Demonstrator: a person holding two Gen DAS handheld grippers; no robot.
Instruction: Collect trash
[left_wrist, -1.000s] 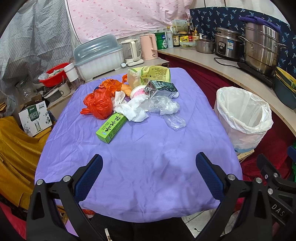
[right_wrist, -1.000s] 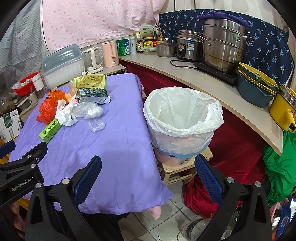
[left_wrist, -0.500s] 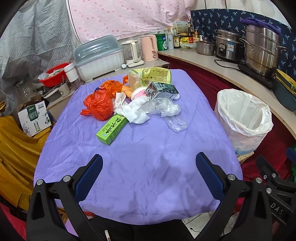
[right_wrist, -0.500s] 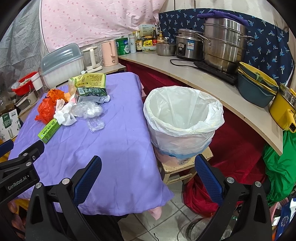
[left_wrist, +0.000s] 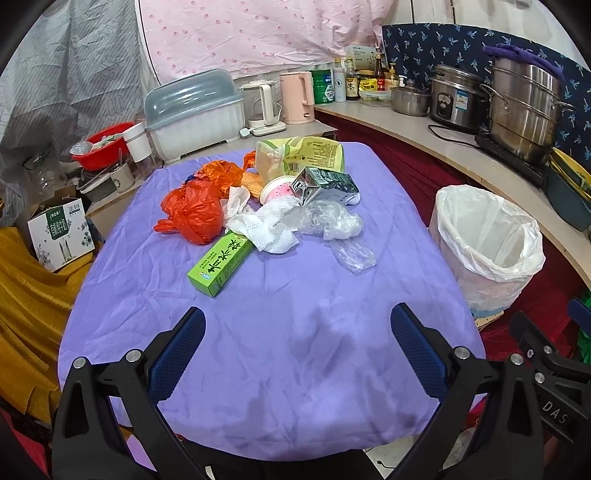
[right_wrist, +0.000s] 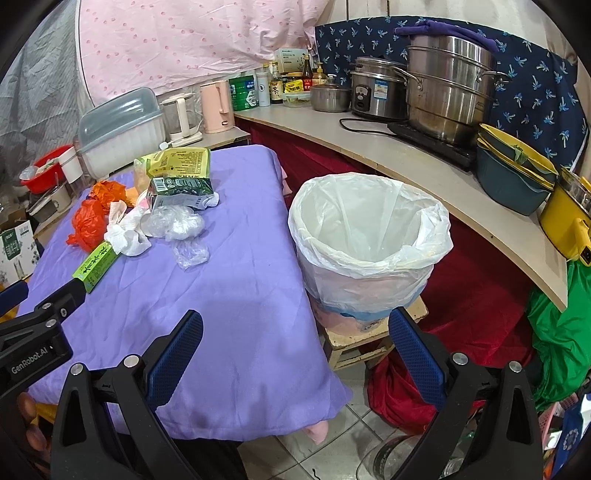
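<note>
A heap of trash lies mid-table on the purple cloth (left_wrist: 295, 350): a green box (left_wrist: 221, 261), an orange plastic bag (left_wrist: 192, 212), crumpled white tissue (left_wrist: 266, 225), clear plastic wrap (left_wrist: 332, 221), a pink-lidded cup (left_wrist: 277, 189), a silver-green carton (left_wrist: 327, 182) and a yellow-green packet (left_wrist: 303, 155). The white-lined bin (right_wrist: 365, 236) stands to the right of the table. My left gripper (left_wrist: 297, 343) is open and empty above the table's near part. My right gripper (right_wrist: 295, 343) is open and empty over the table's right edge, near the bin. The left gripper's body (right_wrist: 33, 332) shows at the lower left of the right wrist view.
A curved counter (right_wrist: 424, 166) on the right carries steel pots (right_wrist: 447, 81), a rice cooker, bottles and stacked bowls. Behind the table stand a covered dish rack (left_wrist: 195, 110), a kettle, a pink jug (left_wrist: 295, 96) and a red basin. The bin rests on a low stool (right_wrist: 354, 339).
Both grippers have shifted slightly forward towards the trash heap; the heap looks a little nearer. Nothing on the table has moved, and both grippers stay open.
</note>
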